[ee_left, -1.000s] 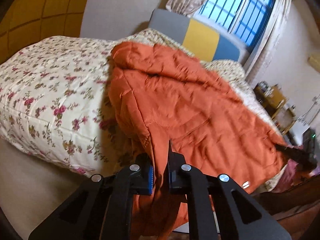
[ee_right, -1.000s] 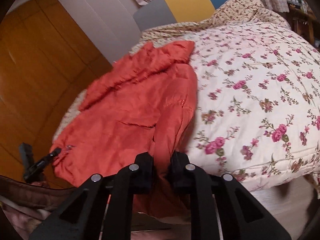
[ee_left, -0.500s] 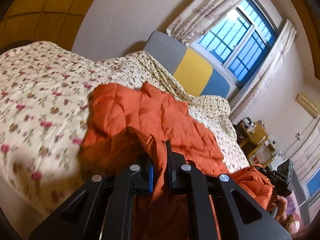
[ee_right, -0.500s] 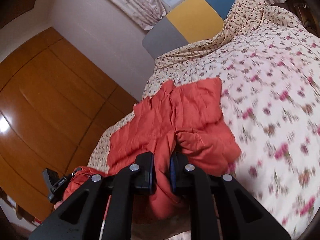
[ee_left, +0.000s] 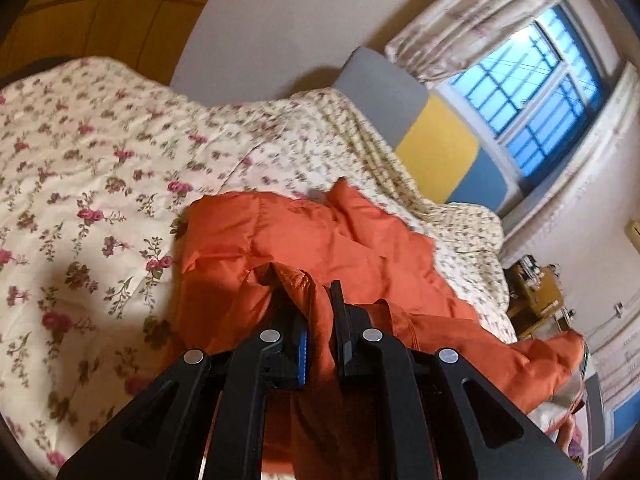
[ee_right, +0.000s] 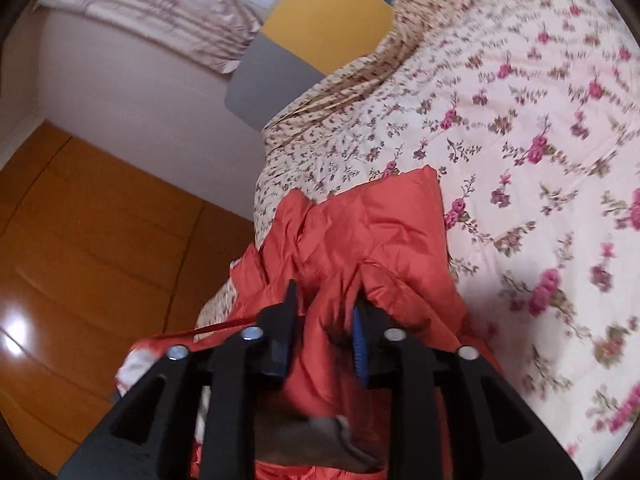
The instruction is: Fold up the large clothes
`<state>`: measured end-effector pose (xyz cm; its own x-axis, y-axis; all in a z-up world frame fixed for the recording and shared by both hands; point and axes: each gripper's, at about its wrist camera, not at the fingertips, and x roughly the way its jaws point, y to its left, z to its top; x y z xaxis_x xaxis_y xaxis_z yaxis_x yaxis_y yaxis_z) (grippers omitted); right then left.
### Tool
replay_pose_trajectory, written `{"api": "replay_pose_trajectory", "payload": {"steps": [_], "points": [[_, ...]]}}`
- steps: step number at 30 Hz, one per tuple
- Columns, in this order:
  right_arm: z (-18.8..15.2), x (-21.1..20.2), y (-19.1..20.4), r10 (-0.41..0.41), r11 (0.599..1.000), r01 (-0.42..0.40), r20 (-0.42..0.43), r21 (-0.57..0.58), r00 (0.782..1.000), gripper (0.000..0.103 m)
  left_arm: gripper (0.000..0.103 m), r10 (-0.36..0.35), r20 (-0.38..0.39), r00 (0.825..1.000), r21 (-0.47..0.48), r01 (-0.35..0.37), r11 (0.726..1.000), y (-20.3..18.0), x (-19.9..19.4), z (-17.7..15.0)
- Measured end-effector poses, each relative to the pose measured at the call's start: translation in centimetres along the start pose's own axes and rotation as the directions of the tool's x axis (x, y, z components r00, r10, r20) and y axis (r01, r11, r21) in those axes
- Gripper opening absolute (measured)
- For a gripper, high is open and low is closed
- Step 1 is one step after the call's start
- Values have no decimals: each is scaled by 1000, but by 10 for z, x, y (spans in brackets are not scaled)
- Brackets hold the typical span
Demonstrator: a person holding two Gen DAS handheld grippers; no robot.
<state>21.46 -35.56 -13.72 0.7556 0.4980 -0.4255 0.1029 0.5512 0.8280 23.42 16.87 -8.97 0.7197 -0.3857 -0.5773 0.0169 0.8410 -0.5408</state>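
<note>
Flowery bed (ee_left: 80,168) holds an orange coat (ee_left: 304,240); left gripper (ee_left: 320,320) pinches its hem, right gripper (ee_right: 324,312) has just been opening around it, so that side may slide off crooked

Lighting: warm, dimmish indoor; daylight blue thru window (ee_left: 532,92). Glare: bright spot on wooden wardrobe (ee_right: 16,336). Shadows: soft patch on floral quilt (ee_left: 80,184), left view; another right view. Blur: motion smear on quilt print, both views. Distortion: strong fisheye, dark vignette at corners.
</note>
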Motion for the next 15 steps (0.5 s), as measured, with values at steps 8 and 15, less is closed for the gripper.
{"api": "replay_pose_trajectory", "payload": {"steps": [8,15], "points": [[18,18,-15,89,994,-96,109,57,990,89,28,-41,-41,998,-180,33,983,26,33,15],[28,-4,-9,59,998,-51,253,-39,966,94,77,-52,224,973,-222,103,970,33,-7,35]]}}
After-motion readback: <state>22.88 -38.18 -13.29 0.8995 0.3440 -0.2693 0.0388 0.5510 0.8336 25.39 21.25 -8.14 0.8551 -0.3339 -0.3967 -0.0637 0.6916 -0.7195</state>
